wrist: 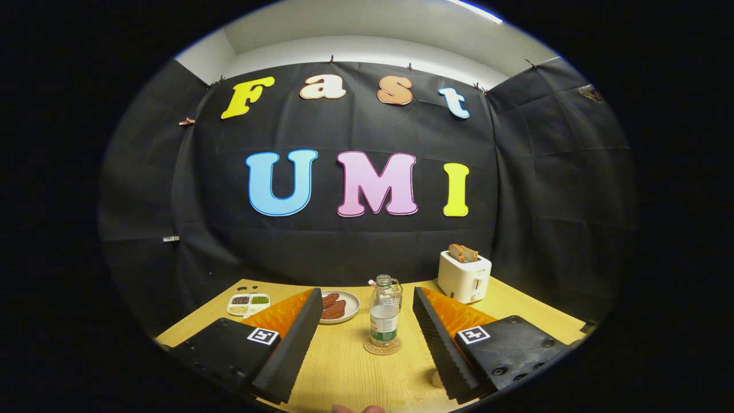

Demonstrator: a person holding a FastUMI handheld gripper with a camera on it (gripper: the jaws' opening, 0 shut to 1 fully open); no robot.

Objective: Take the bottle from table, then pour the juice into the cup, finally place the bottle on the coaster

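Note:
A clear plastic bottle (383, 317) with a green label stands upright on a round cork coaster (382, 346) on the wooden table (350, 373). Right behind the bottle is a glass cup (395, 290) with a handle, mostly hidden by it. My gripper (367, 338) is open, its two black ribbed fingers (295, 338) spread wide on either side. The bottle stands just ahead of the fingertips, between their lines, touching neither finger.
A white plate (338, 307) with reddish-brown food lies behind the left finger. Farther left sits a small white tray (248, 304) with divided compartments. A white toaster (464, 275) holding bread stands at the back right. A fingertip (358, 409) shows at the near edge.

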